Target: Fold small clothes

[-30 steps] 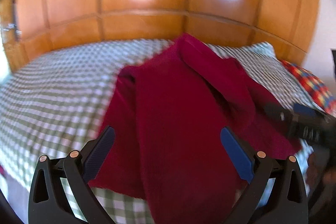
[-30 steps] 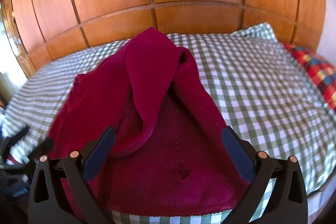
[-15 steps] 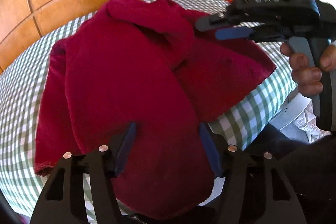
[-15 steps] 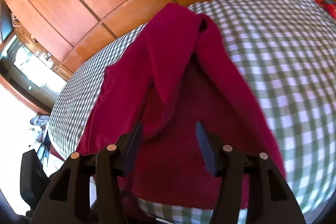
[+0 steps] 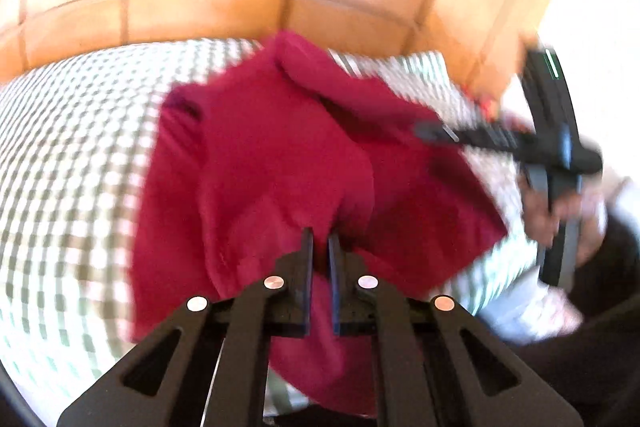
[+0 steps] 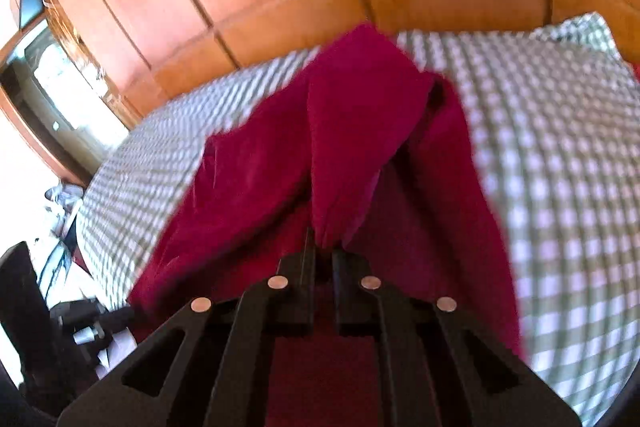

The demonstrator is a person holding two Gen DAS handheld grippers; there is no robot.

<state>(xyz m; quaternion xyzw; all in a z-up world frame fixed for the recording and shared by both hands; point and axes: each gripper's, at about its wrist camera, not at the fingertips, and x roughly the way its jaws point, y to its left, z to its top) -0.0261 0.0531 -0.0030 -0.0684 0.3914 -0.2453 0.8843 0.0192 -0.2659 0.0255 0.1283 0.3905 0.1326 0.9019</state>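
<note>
In the left wrist view, a dark red garment (image 5: 280, 163) is seen spread and partly bunched on a bed (image 5: 72, 163) covered with a green and white check sheet, in front of a wooden headboard (image 5: 200, 3). The cloth is judged soft, light and limp, with a slightly fuzzy nap that should not slip much between the pads; it will sag and drape wherever it is not supported, so it is best taken at an edge or a corner of a layer, not in the thick middle. The left gripper (image 5: 321, 247) is drawn almost together, and a fold of the near part of the garment is pinched between its fingers, the rest of the cloth lying ahead of it and to both sides. The right gripper (image 5: 434, 131) is seen blurred at the right of this view, reaching over the garment's right side. In the right wrist view, the same garment (image 6: 360, 131) is seen running away from the camera toward the headboard, with a long flap doubled over its middle. The right gripper (image 6: 323, 253) is closed down to a narrow gap, and the near end of that flap is clamped between its fingers, directly ahead and touching them.
</note>
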